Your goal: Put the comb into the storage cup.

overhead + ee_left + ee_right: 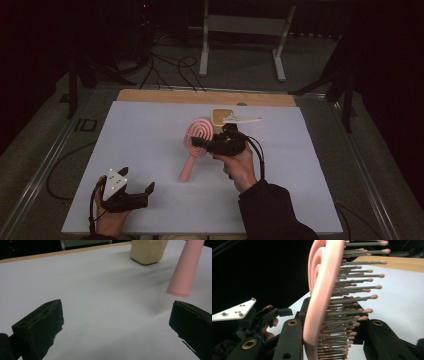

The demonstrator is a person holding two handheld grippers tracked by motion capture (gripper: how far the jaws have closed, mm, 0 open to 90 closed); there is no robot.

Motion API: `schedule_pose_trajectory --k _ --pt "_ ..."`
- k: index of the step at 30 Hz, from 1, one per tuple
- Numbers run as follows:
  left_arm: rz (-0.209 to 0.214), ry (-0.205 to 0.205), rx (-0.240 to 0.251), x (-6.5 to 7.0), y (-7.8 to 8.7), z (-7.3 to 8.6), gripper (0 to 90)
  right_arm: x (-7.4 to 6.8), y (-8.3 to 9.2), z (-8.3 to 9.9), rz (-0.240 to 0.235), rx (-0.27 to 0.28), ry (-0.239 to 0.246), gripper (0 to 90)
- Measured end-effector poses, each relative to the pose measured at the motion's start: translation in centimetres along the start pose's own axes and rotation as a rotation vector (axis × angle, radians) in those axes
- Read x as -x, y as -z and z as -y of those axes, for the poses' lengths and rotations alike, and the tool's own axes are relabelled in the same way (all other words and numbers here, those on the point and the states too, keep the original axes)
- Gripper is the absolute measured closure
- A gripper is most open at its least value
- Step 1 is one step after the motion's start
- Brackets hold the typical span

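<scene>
Right gripper [216, 145] clamped on the head of the pink hairbrush [196, 142], one jaw on the smooth back, the other pressed in among the bristles [352, 302]. Brush carried clear of the white table [150, 150], handle [185, 267] slanting down toward the near edge. Best kept clamped as is: bristles give under pressure, so a slackened hold could let the head twist. Left gripper [131, 196] nearer the person than the brush, jaws spread wide with nothing between them, handle tip hanging just ahead of the right-hand jaw in the left gripper view. For a handover, handle worth centring between those jaws before closing, well up from its tip. Beyond the brush, a cream-coloured block [148, 251] and a second brush [235, 118] with a pale wooden back, both worth keeping clear of.
</scene>
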State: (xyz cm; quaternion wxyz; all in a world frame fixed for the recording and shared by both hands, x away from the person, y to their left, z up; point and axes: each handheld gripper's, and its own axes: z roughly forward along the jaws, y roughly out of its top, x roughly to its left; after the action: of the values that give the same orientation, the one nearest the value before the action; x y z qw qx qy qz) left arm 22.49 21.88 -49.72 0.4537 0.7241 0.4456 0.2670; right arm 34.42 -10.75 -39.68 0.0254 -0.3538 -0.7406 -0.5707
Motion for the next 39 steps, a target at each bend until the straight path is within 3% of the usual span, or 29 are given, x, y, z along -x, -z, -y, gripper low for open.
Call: schedule_pose_trajectory --k 5,39 --pt "-0.006 0.008 0.002 -0.1 -0.1 0.1 0.0 0.5 0.1 -0.4 -0.011 0.015 -0.034 63.6" --pt "-0.002 -0.013 -0.018 0.5 -0.6 0.2 0.0 1.2 0.6 -3.7 0.034 0.037 -0.020 63.6"
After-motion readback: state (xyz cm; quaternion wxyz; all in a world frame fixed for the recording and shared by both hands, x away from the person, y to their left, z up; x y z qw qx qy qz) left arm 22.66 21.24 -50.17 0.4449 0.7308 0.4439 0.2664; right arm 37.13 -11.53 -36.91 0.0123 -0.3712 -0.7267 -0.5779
